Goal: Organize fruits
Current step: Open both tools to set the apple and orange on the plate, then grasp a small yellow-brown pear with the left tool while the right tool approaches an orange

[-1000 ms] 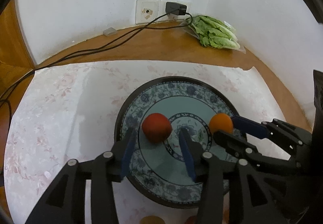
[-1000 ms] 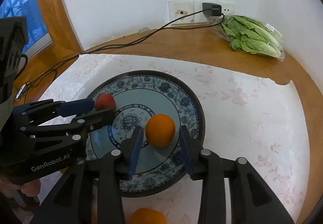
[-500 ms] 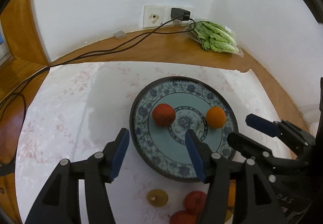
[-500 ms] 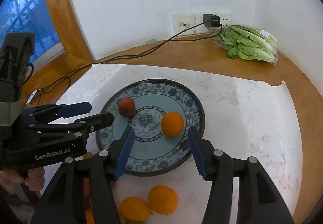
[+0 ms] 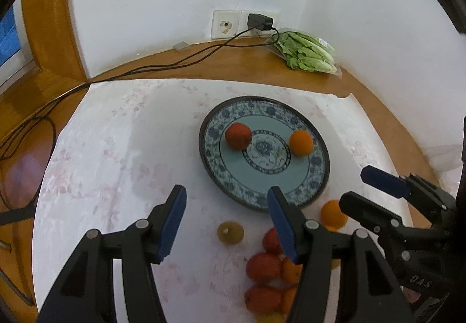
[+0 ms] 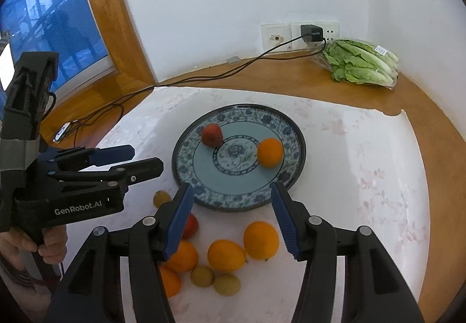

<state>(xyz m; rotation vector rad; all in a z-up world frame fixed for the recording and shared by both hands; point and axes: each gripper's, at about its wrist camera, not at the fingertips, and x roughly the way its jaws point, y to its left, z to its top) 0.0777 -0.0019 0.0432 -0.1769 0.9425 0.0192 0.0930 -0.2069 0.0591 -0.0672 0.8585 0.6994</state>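
Right wrist view: jaws of both grippers spread, empty; orange (image 6: 261,240) just below right gripper (image 6: 233,221), nearer.

Wooden table (image 6: 291,78), floral cloth (image 6: 364,165), bagged lettuce (image 6: 361,63), black cable (image 6: 204,79)

One blue patterned plate (image 6: 294,130) carries two fruits — one red tomato (image 6: 211,134) and one orange (image 6: 270,152). Loose on the near cloth: four oranges (image 6: 261,240), one red fruit (image 6: 190,226), three small yellowish fruits (image 6: 227,284). One bagged lettuce (image 6: 361,65) far right.
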